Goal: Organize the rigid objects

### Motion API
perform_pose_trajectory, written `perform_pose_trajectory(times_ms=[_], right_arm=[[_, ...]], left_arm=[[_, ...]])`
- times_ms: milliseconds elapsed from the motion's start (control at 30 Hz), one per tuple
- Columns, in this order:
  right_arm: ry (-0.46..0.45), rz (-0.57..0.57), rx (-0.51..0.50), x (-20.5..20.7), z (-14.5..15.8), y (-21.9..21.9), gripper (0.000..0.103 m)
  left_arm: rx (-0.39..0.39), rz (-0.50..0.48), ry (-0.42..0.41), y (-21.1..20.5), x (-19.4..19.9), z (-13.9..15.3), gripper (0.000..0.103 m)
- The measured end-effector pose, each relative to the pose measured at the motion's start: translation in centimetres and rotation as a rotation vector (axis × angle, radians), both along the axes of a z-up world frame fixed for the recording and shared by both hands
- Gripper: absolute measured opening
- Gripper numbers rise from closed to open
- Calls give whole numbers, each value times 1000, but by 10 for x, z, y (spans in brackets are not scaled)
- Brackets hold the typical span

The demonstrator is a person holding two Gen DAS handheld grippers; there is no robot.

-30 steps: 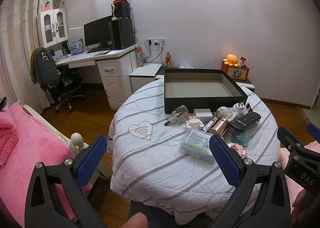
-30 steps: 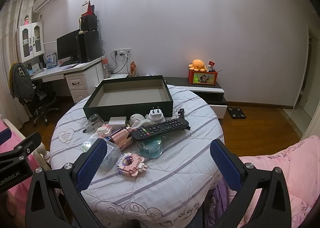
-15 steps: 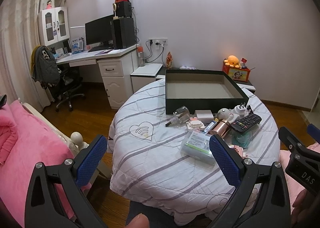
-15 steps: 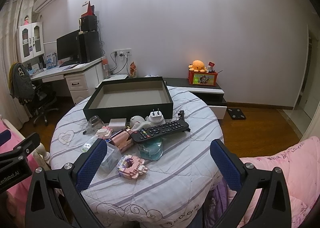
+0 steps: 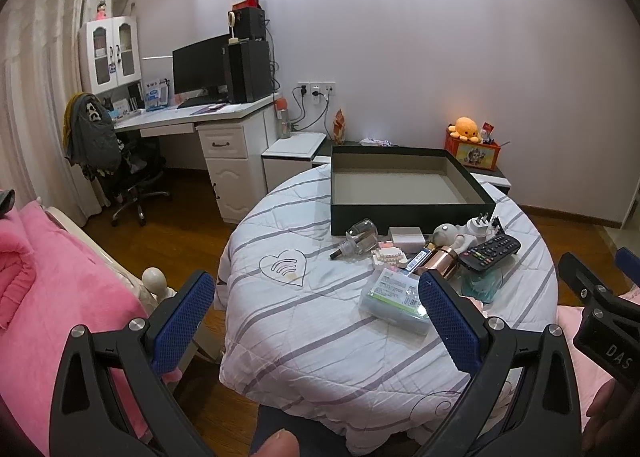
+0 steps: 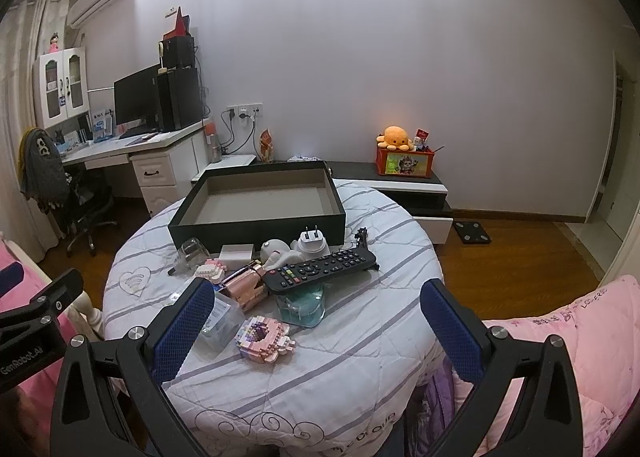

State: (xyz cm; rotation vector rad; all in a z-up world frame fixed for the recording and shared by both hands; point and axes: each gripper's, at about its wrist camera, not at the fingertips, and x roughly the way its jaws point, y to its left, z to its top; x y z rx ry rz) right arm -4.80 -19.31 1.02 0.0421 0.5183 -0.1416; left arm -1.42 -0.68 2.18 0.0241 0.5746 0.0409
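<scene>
An empty dark box (image 6: 256,223) stands at the far side of the round table (image 6: 360,357). In front of it lies a heap: a black remote (image 6: 320,271) resting on a teal glass jar (image 6: 302,307), a white plug adapter (image 6: 313,243), a rose-gold cylinder (image 6: 245,285), a small glass bottle (image 5: 360,237), a clear plastic case (image 5: 394,299) and a pink block model (image 6: 262,339). My left gripper (image 5: 316,317) and right gripper (image 6: 316,321) both hover open near the table's front edge, holding nothing.
A pink bed (image 5: 48,297) lies at the left and pink bedding (image 6: 560,357) at the right. Behind the table stand a white desk (image 5: 208,129) with a monitor, an office chair (image 5: 120,173) and a low cabinet (image 6: 404,185) carrying an orange plush.
Both views have drifted slightly; the table sits a little farther off in the right wrist view. Nothing on the table has moved and both grippers stay open.
</scene>
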Motion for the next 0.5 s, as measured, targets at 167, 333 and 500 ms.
perform_pose_trajectory(times_ms=[167, 333, 500], right_arm=[[-5, 0, -3, -1, 1, 1, 103], [-7, 0, -6, -1, 2, 1, 103], [-7, 0, -5, -1, 2, 1, 103]], left_arm=[[-2, -3, 0, 0, 0, 0, 103], [-9, -5, 2, -1, 0, 2, 103], [-8, -7, 0, -2, 0, 2, 103]])
